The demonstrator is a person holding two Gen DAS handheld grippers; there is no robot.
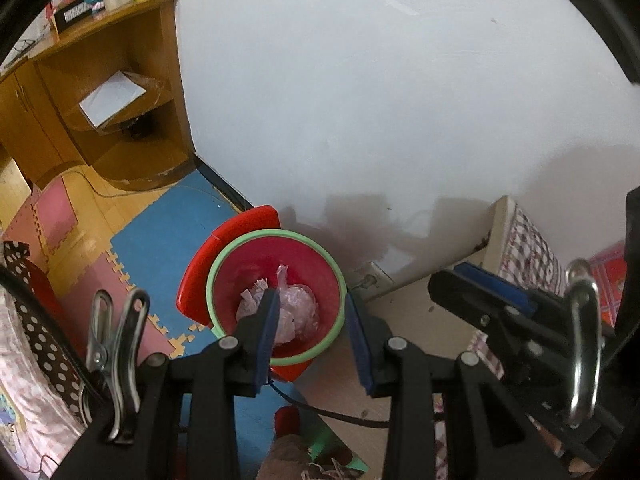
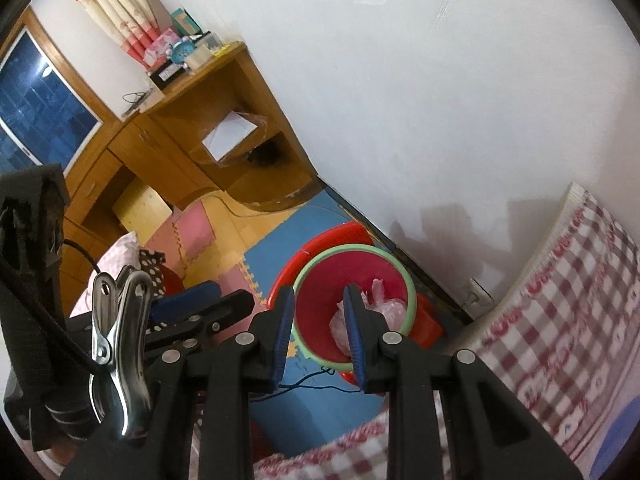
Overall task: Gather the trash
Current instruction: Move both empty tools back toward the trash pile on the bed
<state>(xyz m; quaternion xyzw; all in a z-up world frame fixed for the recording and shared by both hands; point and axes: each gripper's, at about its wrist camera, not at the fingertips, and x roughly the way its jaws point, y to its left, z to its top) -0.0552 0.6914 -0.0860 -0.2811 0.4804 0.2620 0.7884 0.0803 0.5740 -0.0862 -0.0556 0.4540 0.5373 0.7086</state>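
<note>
A red bin with a green rim (image 1: 276, 233) stands on the floor by the white wall, with a red plastic piece (image 1: 224, 248) behind it. Crumpled pale pink bags and paper scraps (image 1: 296, 308) lie inside it. My left gripper (image 1: 314, 322) hangs above the bin, open, with nothing between its blue pads. The right gripper (image 1: 460, 284) reaches in from the right at about the same height. In the right wrist view the bin's rim (image 2: 352, 246) and the trash (image 2: 384, 308) lie below my right gripper (image 2: 319, 320), which is open and holds nothing. The left gripper (image 2: 216, 298) shows at its left.
A wooden desk with open shelves (image 1: 120, 92) stands in the far corner. Blue and pink foam mats (image 1: 160, 232) cover the floor. A bed with a checked cover (image 2: 560, 300) is on the right, with a wall socket (image 1: 368, 280) near the bin. A black cable (image 1: 328, 412) trails below.
</note>
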